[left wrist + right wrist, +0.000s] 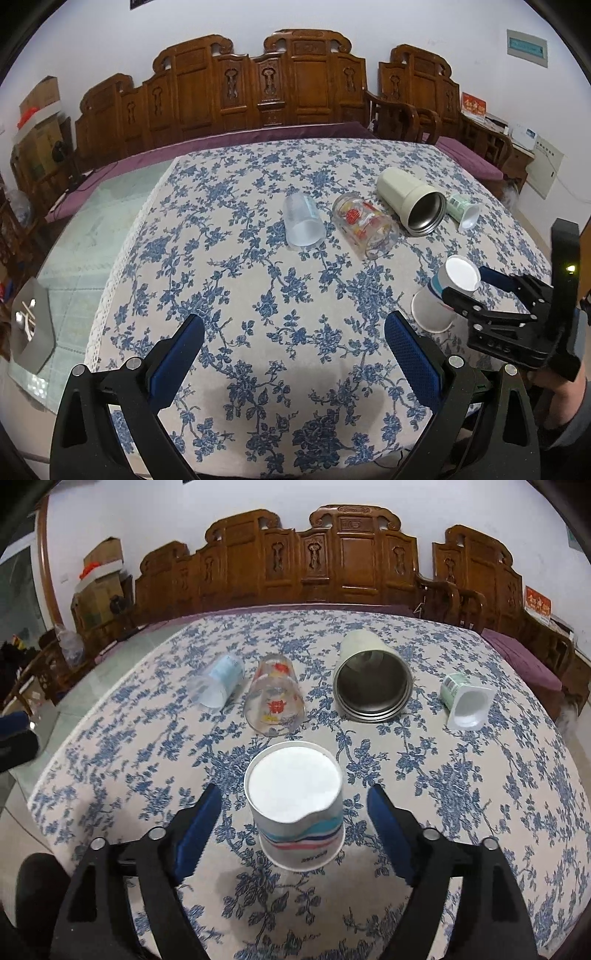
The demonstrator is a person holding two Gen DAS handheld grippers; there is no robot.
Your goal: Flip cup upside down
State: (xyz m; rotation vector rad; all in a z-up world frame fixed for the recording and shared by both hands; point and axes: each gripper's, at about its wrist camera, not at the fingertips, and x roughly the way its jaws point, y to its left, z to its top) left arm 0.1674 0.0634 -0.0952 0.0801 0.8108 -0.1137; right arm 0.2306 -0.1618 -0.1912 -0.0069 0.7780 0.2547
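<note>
A white paper cup [299, 808] with coloured stripes stands upside down on the floral tablecloth, base up, between the open fingers of my right gripper [295, 812], with gaps on both sides. It also shows in the left wrist view [443, 295], with the right gripper [469, 288] around it. My left gripper [295, 332] is open and empty over the near middle of the table.
Lying on their sides in a row farther back: a frosted plastic cup [218, 685], a printed glass [275, 701], a cream metal tumbler [371, 675] and a green yogurt cup [465, 701]. Wooden benches stand behind the table [480, 794].
</note>
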